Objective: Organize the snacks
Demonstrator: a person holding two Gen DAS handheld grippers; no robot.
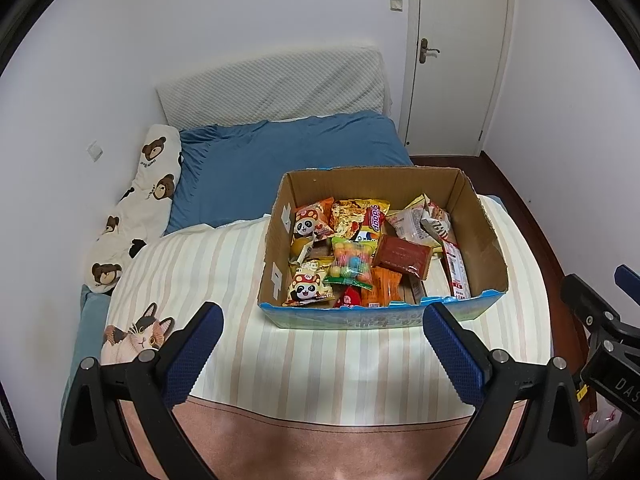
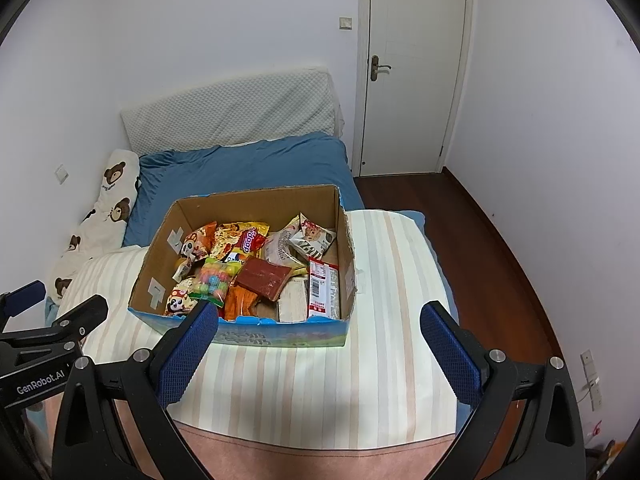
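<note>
An open cardboard box [image 1: 476, 224] stands on a striped blanket on the bed; it also shows in the right wrist view [image 2: 160, 256]. Inside lie several snack packs: a panda bag [image 1: 306, 288], a bag of coloured candy balls [image 1: 352, 262], a dark red pack [image 1: 404, 256], a long red-and-white pack [image 1: 456, 268], and orange packs [image 1: 382, 286]. My left gripper [image 1: 322, 320] is open and empty, hovering in front of the box. My right gripper [image 2: 320, 320] is open and empty, also just before the box's front wall.
The striped blanket [image 1: 304, 364] covers the near bed. Behind lie a blue duvet [image 1: 280, 160], a bear-print pillow [image 1: 140, 200] at the left wall and a white headboard cushion [image 1: 272, 84]. A closed door [image 2: 416, 68] and dark wood floor [image 2: 488, 248] are at right.
</note>
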